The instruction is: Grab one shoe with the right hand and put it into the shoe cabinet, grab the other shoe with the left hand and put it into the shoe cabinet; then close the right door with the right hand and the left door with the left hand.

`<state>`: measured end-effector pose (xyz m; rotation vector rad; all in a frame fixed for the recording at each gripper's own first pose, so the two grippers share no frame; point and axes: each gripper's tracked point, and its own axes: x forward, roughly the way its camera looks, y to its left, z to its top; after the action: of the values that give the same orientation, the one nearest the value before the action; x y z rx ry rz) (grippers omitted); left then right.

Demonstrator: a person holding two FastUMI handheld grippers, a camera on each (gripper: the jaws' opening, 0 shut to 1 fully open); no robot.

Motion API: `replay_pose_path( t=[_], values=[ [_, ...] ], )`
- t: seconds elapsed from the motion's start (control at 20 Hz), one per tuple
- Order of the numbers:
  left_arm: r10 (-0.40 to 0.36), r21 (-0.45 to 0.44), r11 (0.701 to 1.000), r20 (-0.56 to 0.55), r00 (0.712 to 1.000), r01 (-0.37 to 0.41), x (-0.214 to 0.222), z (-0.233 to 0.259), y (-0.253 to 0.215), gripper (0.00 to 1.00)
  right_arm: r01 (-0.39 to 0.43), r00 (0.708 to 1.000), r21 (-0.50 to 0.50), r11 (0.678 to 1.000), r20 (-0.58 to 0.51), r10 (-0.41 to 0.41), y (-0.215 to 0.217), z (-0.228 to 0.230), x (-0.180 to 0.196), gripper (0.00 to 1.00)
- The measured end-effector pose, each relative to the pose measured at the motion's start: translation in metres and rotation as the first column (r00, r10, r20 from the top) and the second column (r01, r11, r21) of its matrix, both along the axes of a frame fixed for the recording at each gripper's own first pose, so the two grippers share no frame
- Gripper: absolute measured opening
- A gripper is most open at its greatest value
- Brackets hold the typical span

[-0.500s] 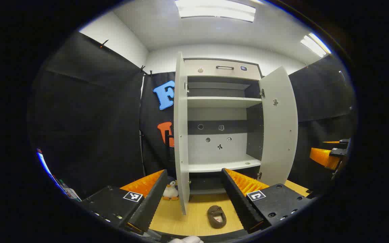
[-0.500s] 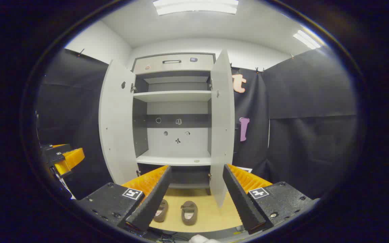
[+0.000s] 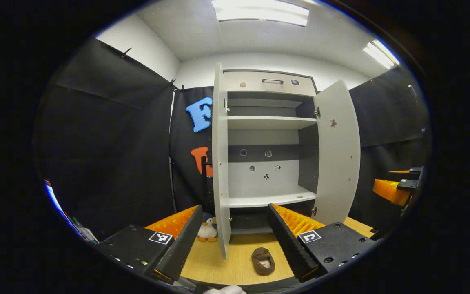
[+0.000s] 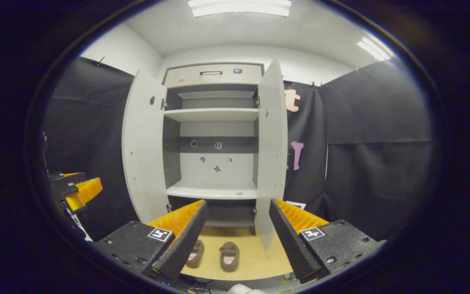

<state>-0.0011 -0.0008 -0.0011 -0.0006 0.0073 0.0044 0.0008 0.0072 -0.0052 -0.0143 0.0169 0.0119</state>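
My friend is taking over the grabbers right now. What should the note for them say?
Left hand-held gripper: open, holding nothing, raised in front of the shoe cabinet.
Right hand-held gripper: open, holding nothing, also facing the cabinet.
Shoes: both brown shoes sit side by side on the wooden floor in front of the cabinet, the left shoe and the right shoe.
Cabinet: left door and right door both stand open; the shelves hold no shoes.
Done: nothing yet.
Left: right gripper puts one shoe in, left gripper the other, then close the right door, then the left.
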Motion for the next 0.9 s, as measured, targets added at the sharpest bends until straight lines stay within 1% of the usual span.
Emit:
replay_pose_path(
  t=[0.2,0.35,0.5,0.65,0.75,0.9],
  values=[
    [0.004,0.002,1.000,-0.005,1.000,-0.004,-0.001,-0.001,0.001,0.96,-0.007,1.000,-0.018,1.000,-0.030,0.006,0.002,-0.014,0.009,0.99],
    [0.015,0.012,1.000,-0.004,1.000,-0.015,0.000,-0.003,0.002,0.96,-0.030,0.993,-0.017,0.999,-0.111,0.028,0.005,-0.043,0.022,0.99],
    [0.034,0.014,0.999,-0.015,0.999,-0.034,0.001,-0.003,0.003,0.96,-0.066,0.975,-0.018,0.998,-0.213,0.061,0.011,-0.088,0.034,0.99],
    [0.057,0.014,0.998,-0.029,0.998,-0.057,0.001,-0.006,0.006,0.95,-0.098,0.948,-0.028,0.995,-0.306,0.085,0.017,-0.135,0.050,0.99],
    [0.067,0.016,0.998,-0.034,0.997,-0.066,0.001,-0.006,0.006,0.96,-0.125,0.919,-0.039,0.991,-0.381,0.101,0.022,-0.172,0.059,0.99],
    [0.093,0.034,0.995,-0.038,0.995,-0.092,0.002,-0.006,0.009,0.96,-0.155,0.866,-0.017,0.988,-0.483,0.128,0.030,-0.227,0.075,0.99]
  ],
)
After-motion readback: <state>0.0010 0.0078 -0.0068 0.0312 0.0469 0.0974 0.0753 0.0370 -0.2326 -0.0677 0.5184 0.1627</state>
